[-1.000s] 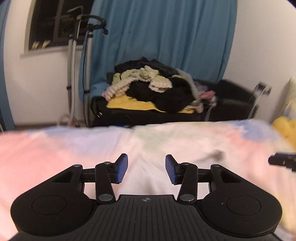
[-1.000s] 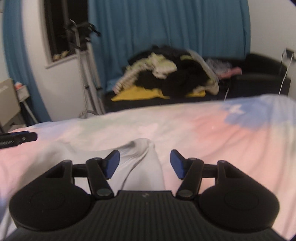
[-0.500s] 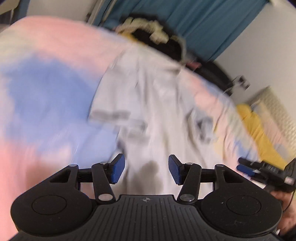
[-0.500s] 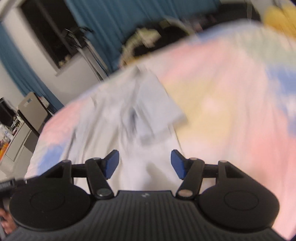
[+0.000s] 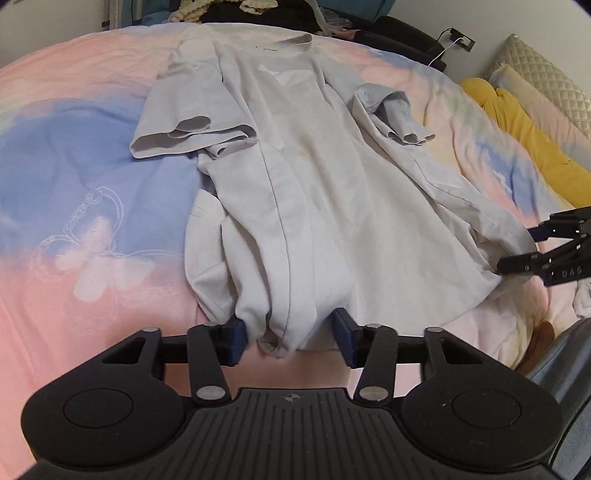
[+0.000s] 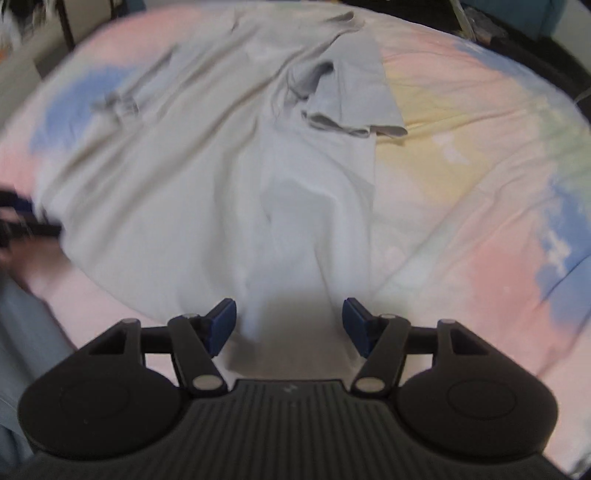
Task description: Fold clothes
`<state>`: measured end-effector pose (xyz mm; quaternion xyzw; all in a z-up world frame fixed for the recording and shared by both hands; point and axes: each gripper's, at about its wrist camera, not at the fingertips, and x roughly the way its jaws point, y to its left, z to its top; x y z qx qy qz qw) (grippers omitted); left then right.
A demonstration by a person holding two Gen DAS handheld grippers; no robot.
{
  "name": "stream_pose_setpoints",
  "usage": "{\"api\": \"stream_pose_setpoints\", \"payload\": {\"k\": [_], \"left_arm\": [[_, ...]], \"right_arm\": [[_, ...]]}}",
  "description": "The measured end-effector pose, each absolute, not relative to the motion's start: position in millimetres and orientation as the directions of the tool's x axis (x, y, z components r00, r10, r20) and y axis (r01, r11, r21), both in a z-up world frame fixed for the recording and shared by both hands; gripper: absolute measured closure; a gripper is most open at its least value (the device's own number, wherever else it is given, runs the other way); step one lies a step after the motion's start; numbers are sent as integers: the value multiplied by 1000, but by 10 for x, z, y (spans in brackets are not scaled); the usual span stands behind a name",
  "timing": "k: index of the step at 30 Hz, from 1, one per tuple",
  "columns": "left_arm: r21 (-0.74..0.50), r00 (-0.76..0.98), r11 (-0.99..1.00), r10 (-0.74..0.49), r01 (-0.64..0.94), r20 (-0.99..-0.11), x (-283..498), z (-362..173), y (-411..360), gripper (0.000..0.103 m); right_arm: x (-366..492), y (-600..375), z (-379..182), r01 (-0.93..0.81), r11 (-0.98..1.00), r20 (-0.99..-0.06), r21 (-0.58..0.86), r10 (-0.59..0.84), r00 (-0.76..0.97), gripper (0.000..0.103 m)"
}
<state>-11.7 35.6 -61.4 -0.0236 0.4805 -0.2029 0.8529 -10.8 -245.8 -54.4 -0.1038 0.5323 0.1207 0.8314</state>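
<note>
A pale grey short-sleeved T-shirt (image 5: 314,177) lies spread on a pastel bedspread (image 5: 74,192), collar at the far end, hem nearest me. My left gripper (image 5: 288,334) is open, its jaws on either side of a bunched fold of the hem's left part. My right gripper (image 6: 288,326) is open over the hem's right part, with cloth between its jaws. It also shows in the left wrist view (image 5: 532,247) at the shirt's right hem corner. The shirt (image 6: 221,177) is blurred in the right wrist view.
A yellow pillow (image 5: 528,140) and a quilted cream pillow (image 5: 543,81) lie at the bed's right side. A heap of clothes (image 5: 255,7) sits beyond the far end of the bed. A person's grey-blue clothing (image 5: 569,362) is at the near right.
Both grippers have swung from looking across the room to looking down at the bed, and have come down to the shirt's hem. Both stay open.
</note>
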Motion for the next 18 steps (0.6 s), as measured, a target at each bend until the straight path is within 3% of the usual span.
{"api": "stream_pose_setpoints", "payload": {"k": [1, 3, 4, 7, 13, 15, 18], "left_arm": [[-240, 460, 916, -373, 322, -806, -99, -614, 360, 75], [-272, 476, 904, -409, 331, -779, -112, -562, 405, 94], [-286, 485, 897, -426, 337, -764, -124, -527, 430, 95], [-340, 507, 866, -492, 367, -708, -179, -268, 569, 96], [-622, 512, 740, -649, 255, -563, -50, 384, 1244, 96], [-701, 501, 683, -688, 202, -525, 90, 400, 1453, 96], [-736, 498, 673, -663, 70, -559, 270, 140, 1621, 96]], "right_arm": [[-113, -2429, -557, -329, 942, -913, -64, 78, 401, 66], [-166, -2422, -506, -342, 935, -906, -89, 67, 418, 88], [-197, -2443, -455, -343, 936, -900, -81, 80, 429, 93], [-259, -2634, -157, -305, 951, -861, 46, 193, 471, 96], [-233, -3390, 612, -171, 884, -661, 436, 443, 605, 97], [-141, -3609, 623, -107, 873, -648, 476, 430, 628, 97], [-11, -3785, 415, -26, 878, -681, 478, 389, 620, 96]]}}
